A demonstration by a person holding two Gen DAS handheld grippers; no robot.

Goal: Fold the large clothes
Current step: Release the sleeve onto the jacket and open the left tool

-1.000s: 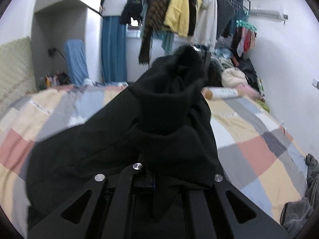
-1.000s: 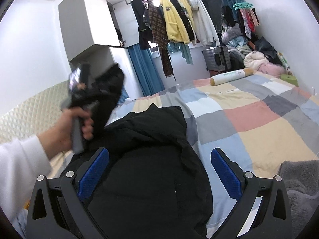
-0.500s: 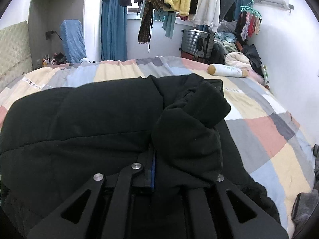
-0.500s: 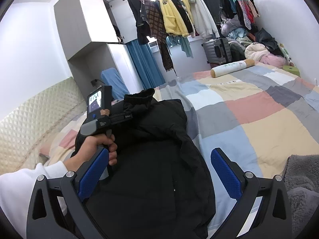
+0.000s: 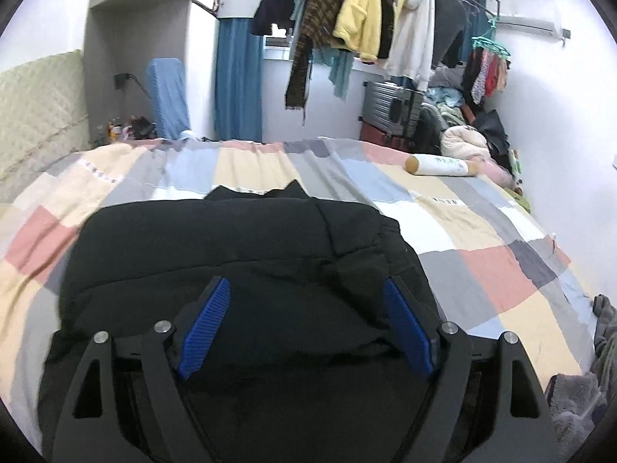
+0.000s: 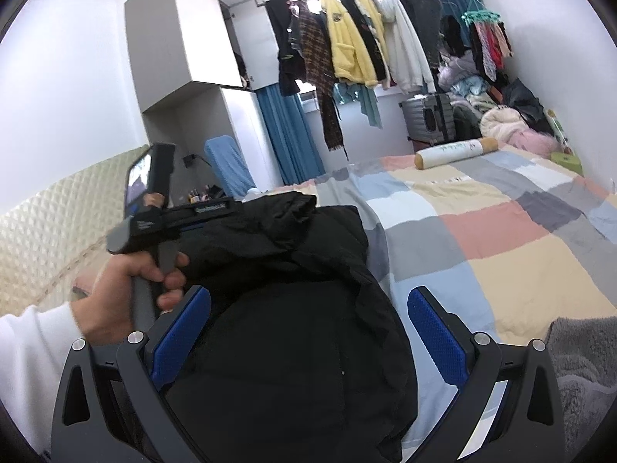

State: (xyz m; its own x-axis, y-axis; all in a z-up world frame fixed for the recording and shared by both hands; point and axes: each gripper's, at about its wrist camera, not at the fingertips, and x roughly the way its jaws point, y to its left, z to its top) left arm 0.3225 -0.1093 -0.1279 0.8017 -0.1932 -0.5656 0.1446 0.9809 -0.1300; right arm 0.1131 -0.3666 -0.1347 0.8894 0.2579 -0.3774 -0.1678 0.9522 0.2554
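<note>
A large black padded jacket (image 5: pixel 231 254) lies folded over on the patchwork bed (image 5: pixel 443 223); it also fills the middle of the right wrist view (image 6: pixel 293 308). My left gripper (image 5: pixel 304 324) is open just above the jacket, its blue pads spread with nothing between them. From the right wrist view the left tool's body (image 6: pixel 169 220) shows in a hand over the jacket's left side. My right gripper (image 6: pixel 308 328) is open and empty above the jacket's near part.
A rolled bolster (image 5: pixel 443 164) lies at the bed's far right. A grey fleece blanket (image 6: pixel 578 366) sits at the near right edge. Clothes hang on a rail (image 5: pixel 366 11) beyond the bed, with a suitcase (image 5: pixel 389 106) below. A padded headboard (image 5: pixel 34 115) lines the left.
My left gripper carried a fold of the jacket down onto the rest of it, then opened and let it go. The jacket now lies flatter. My right gripper stayed open.
</note>
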